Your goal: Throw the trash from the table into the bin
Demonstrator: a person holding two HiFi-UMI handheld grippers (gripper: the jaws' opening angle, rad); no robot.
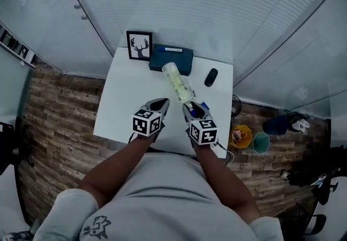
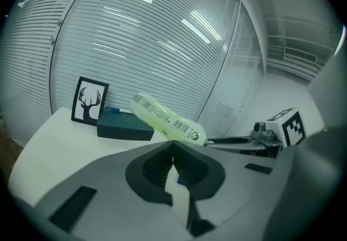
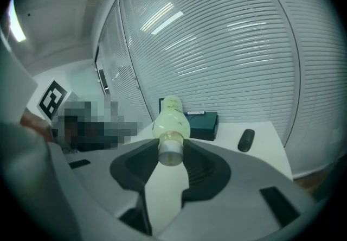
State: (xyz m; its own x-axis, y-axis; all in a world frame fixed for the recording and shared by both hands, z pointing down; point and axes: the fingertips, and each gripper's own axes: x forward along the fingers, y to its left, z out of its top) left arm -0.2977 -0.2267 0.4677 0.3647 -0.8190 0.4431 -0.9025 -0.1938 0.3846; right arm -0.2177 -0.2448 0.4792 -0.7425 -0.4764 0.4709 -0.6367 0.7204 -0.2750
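Right gripper view looks straight at the right gripper (image 3: pixel 171 150), whose fingers (image 3: pixel 209 172) stand partly apart and clamp the silver capped neck of a pale green bottle (image 3: pixel 171 119). The bottle's body sticks out beyond the tips, lifted clear of the table.

Left gripper view shows the left gripper (image 2: pixel 172 151) with its fingertips pressed together and nothing between them. In that view the bottle (image 2: pixel 165 119) crosses the middle of the frame, tilted, its neck towards the right gripper (image 2: pixel 233 140) at centre right.

From the head view, the left gripper (image 1: pixel 162 103) and right gripper (image 1: pixel 190 106) sit side by side over the near part of the white table (image 1: pixel 122 109), close together but not touching. The bottle (image 1: pixel 178 82) slants up and to the left from the right gripper towards a dark teal box (image 1: pixel 171 58).

The box and a framed antler picture (image 1: pixel 139 45) line the table's far edge. A small black object (image 1: pixel 211 77) lies near the right edge. The left half of the tabletop is bare. Blind-covered walls close in behind the table. On the wooden floor, right of the table, stand a yellow container (image 1: pixel 241 135) and a teal container (image 1: pixel 261 142).
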